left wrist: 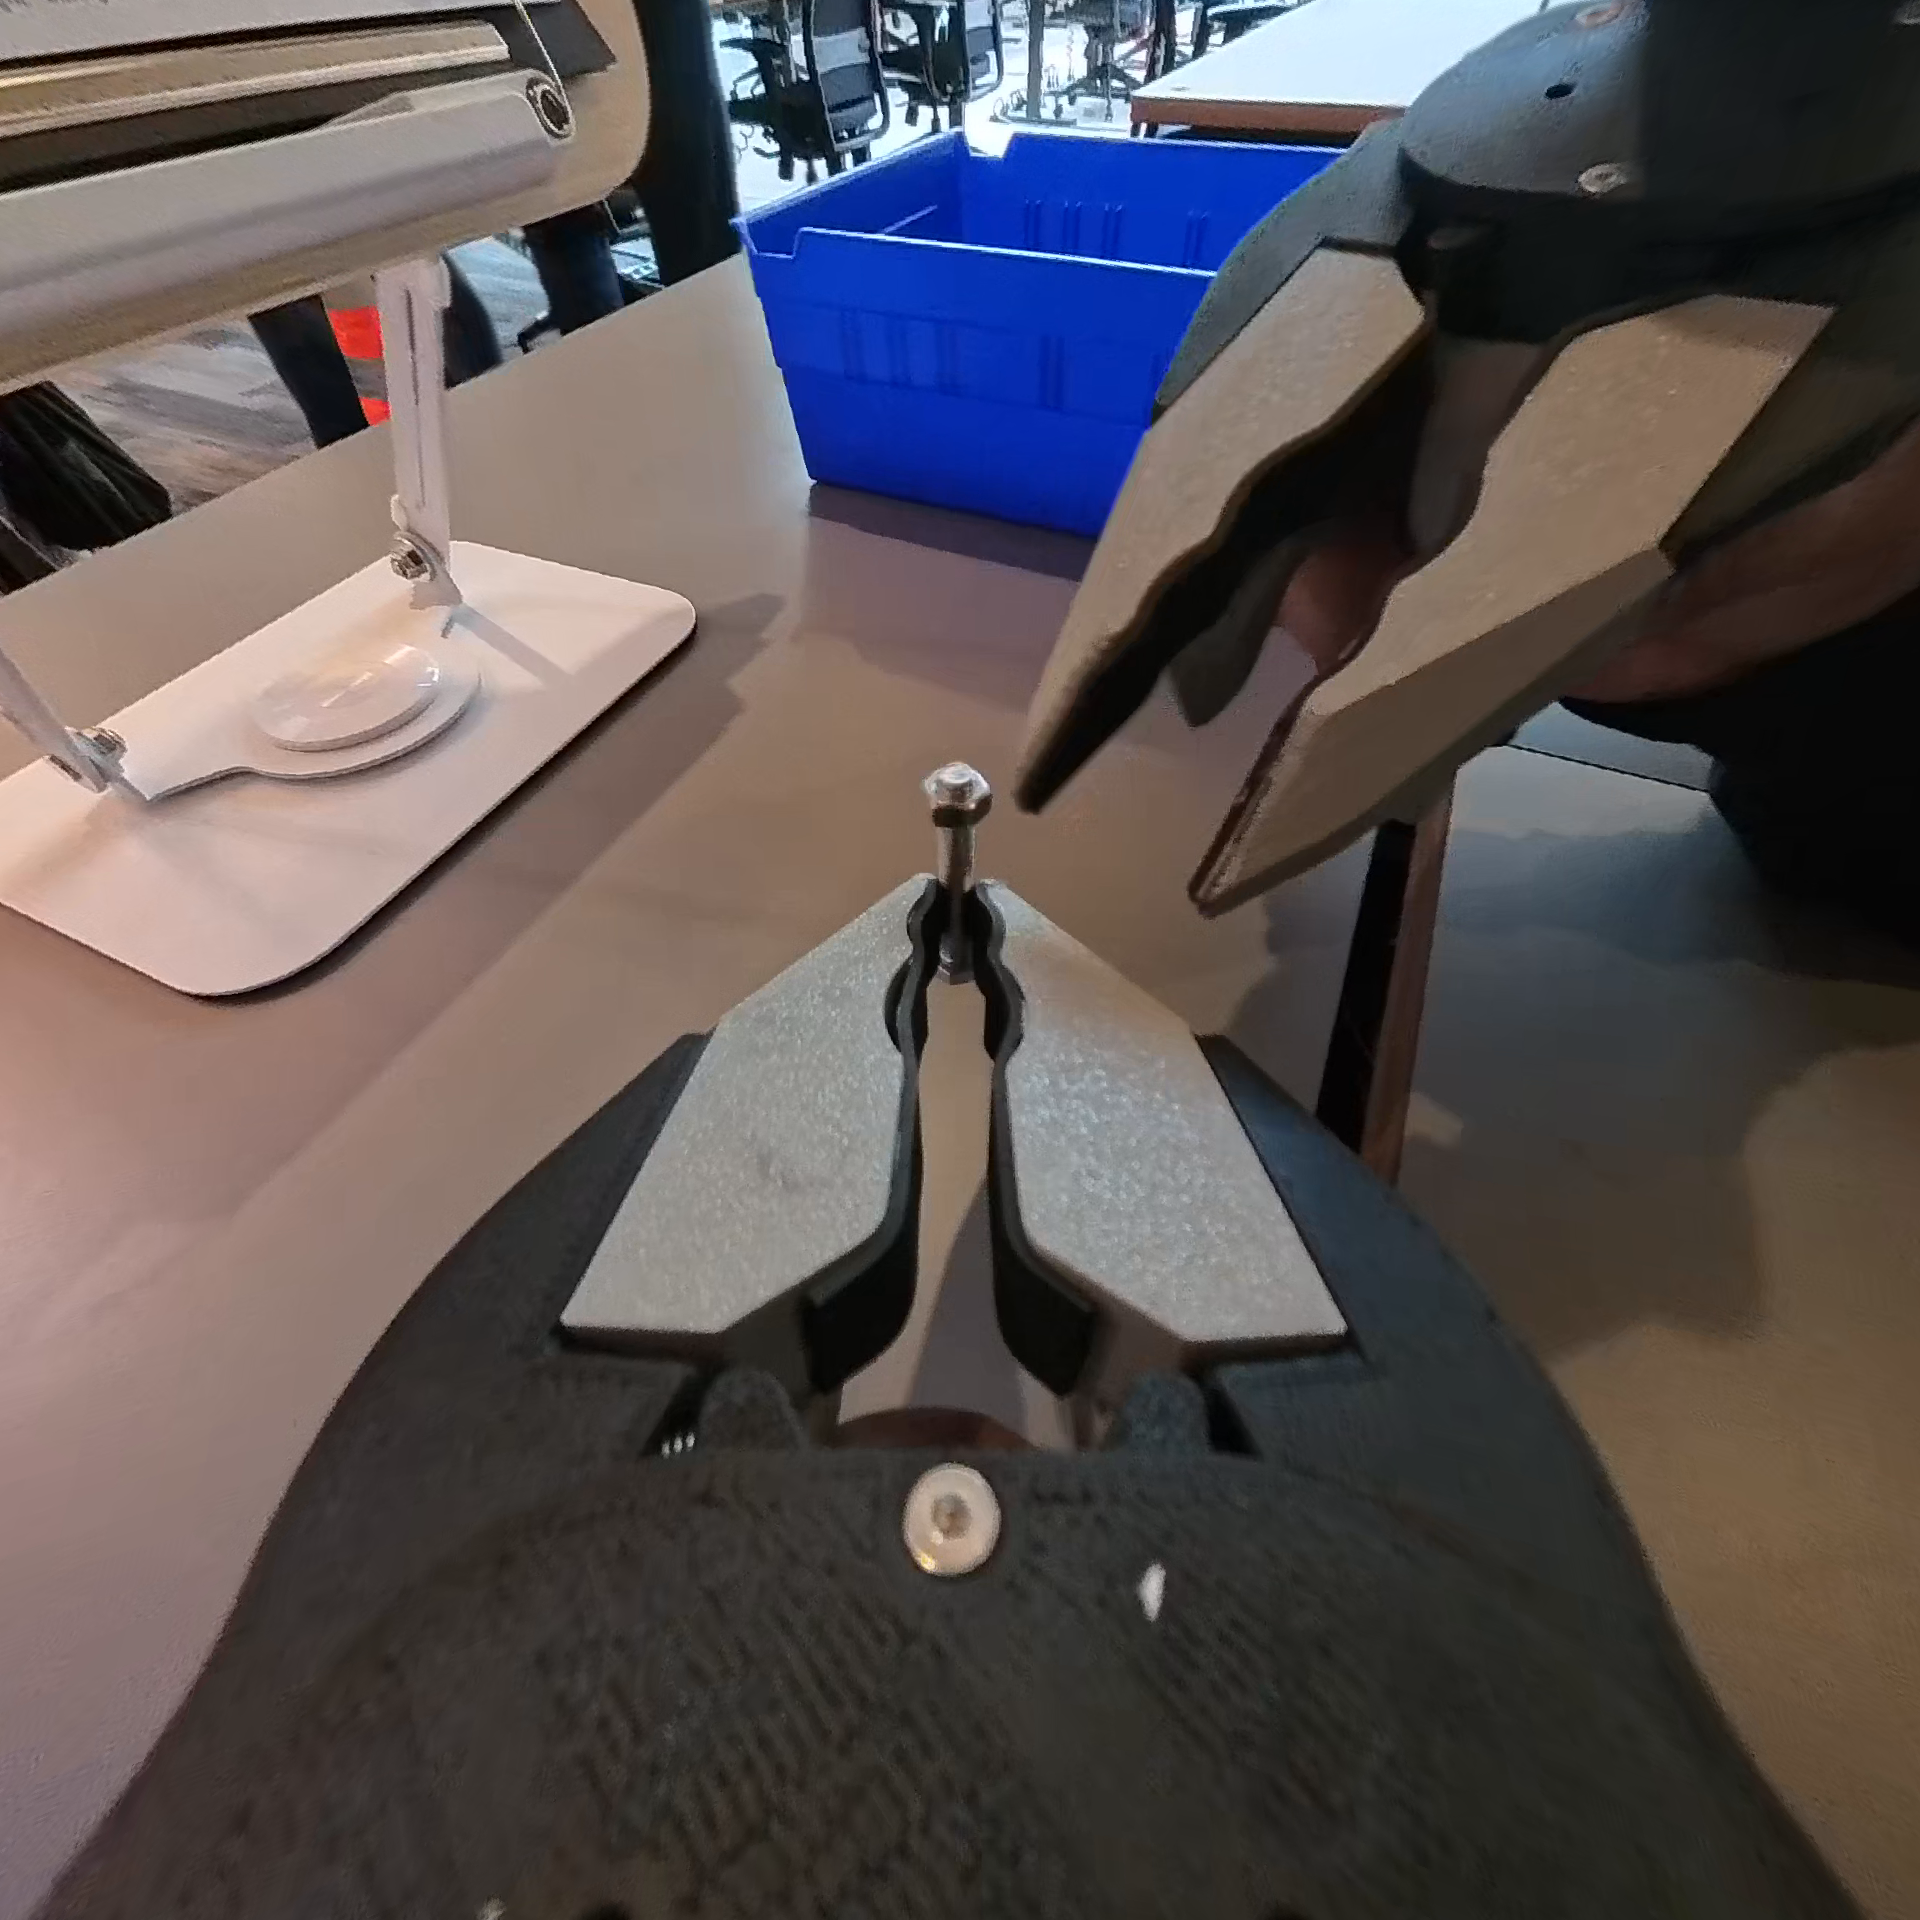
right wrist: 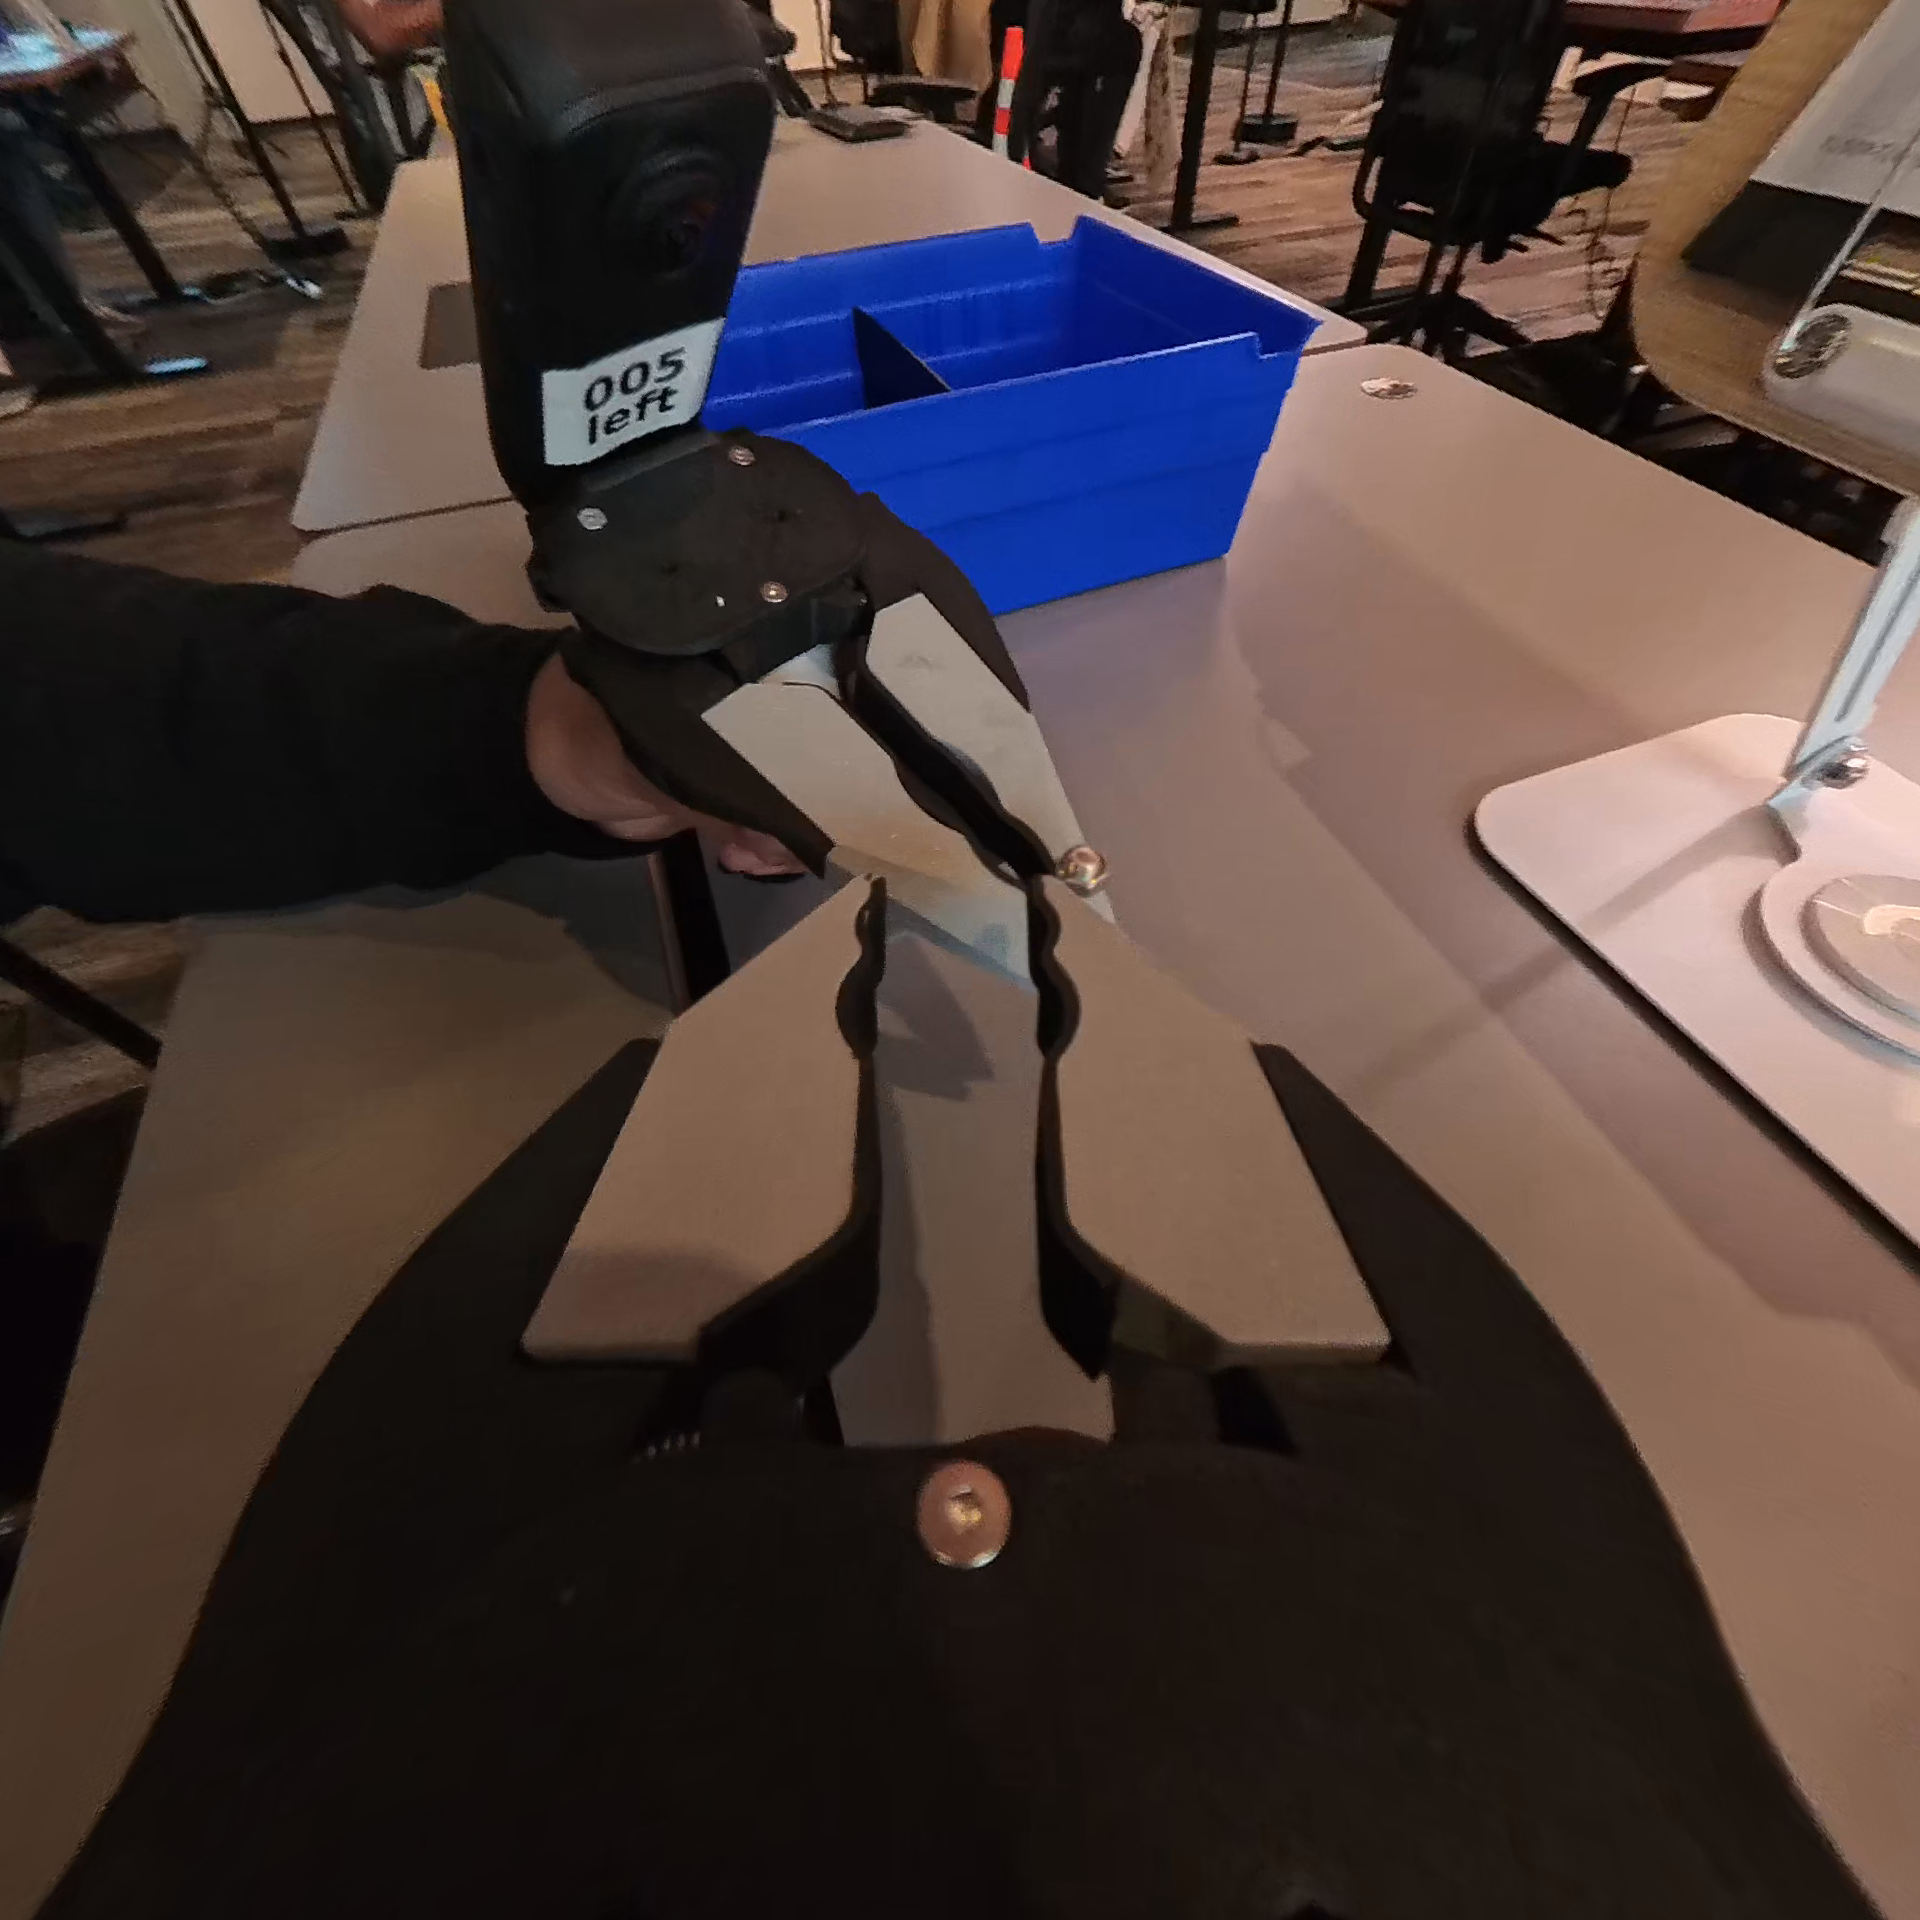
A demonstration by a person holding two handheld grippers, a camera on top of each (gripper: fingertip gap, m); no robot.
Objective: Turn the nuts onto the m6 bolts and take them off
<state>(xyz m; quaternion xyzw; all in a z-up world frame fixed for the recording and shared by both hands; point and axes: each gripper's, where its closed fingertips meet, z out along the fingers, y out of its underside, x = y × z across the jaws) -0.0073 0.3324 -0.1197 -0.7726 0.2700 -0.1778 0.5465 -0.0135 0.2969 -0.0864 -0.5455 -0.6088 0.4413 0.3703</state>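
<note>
The left gripper (left wrist: 954, 914) is clamped on a small steel bolt (left wrist: 954, 852), held upright above the table (left wrist: 582, 520) with a nut (left wrist: 958, 790) at its top end. The right gripper (right wrist: 956, 914) stands just beside it, jaws parted and empty. The nut looks light, hard and slick — best pinched across its flats. The left view shows the bolt's shank; the right view shows only its tip, plus a divided blue bin (right wrist: 1091, 457).
</note>
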